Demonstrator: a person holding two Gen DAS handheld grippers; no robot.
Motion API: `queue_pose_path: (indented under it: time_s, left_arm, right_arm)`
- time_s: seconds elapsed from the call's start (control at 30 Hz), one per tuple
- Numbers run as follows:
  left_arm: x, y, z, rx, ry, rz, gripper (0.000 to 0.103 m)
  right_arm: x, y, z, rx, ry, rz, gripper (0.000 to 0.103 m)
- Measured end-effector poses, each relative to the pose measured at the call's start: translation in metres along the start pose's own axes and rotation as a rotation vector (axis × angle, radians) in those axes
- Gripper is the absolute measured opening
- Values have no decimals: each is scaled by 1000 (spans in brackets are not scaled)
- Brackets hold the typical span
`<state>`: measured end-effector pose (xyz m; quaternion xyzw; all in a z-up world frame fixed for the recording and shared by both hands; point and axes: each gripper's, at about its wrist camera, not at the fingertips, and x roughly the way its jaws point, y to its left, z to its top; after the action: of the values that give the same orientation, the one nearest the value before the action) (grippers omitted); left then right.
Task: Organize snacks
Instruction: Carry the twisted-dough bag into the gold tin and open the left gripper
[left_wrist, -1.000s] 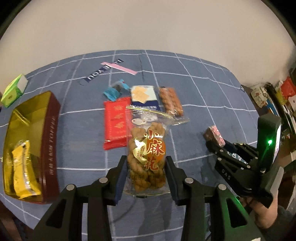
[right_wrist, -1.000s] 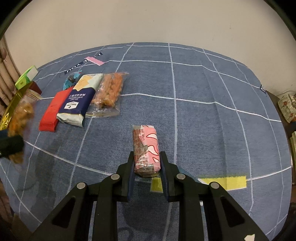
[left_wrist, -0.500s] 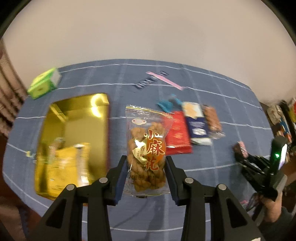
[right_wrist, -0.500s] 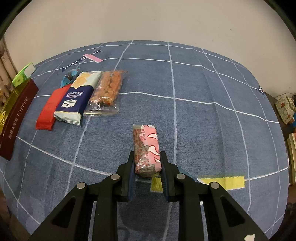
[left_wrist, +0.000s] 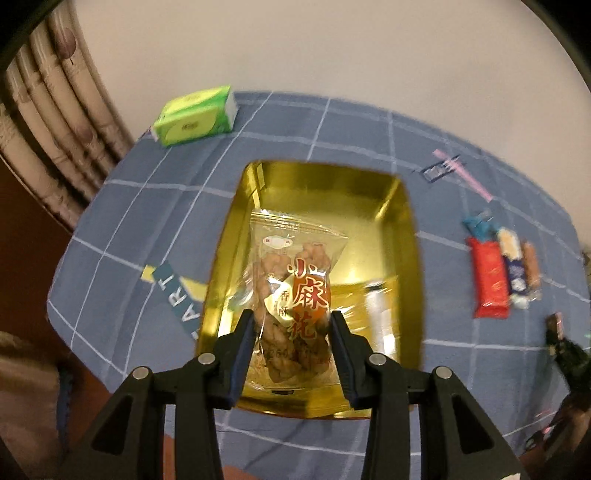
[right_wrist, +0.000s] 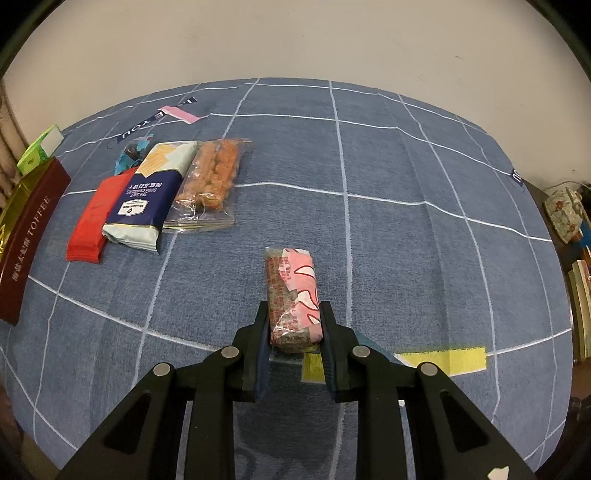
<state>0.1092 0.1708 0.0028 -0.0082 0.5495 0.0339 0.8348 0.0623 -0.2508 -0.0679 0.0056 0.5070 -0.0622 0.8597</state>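
Left tongs (left_wrist: 291, 328) point steeply down, pinching the twist-snack bag (left_wrist: 293, 295) above the gold tin (left_wrist: 408, 258); tin contents at 3 o'clock blurred. Right tongs (right_wrist: 293, 328) tilted down, clamped on the pink bar (right_wrist: 291, 295) over the counter (right_wrist: 406, 240). Remaining snack packs (right_wrist: 155, 195) at 10 o'clock; tin cut off at frame edge.

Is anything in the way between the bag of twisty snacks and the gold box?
Nothing visible. The left hand-held gripper holds the fried dough twist bag right over the open gold box, with no lid or other thing between them.
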Motion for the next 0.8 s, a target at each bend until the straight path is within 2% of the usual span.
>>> queue_pose_path:
  time_s: [0.1, 0.5, 0.8]
  left_arm:
    - [17, 7, -7, 17, 35, 28, 41]
    - [47, 19, -22, 24, 90, 28, 41]
    - [45, 17, -31, 45, 66, 40, 42]
  right_arm:
    - [0, 1, 0, -2, 5, -7, 22]
    - [0, 6, 2, 0, 18, -39, 22]
    - [-1, 8, 2, 5, 14, -59, 22]
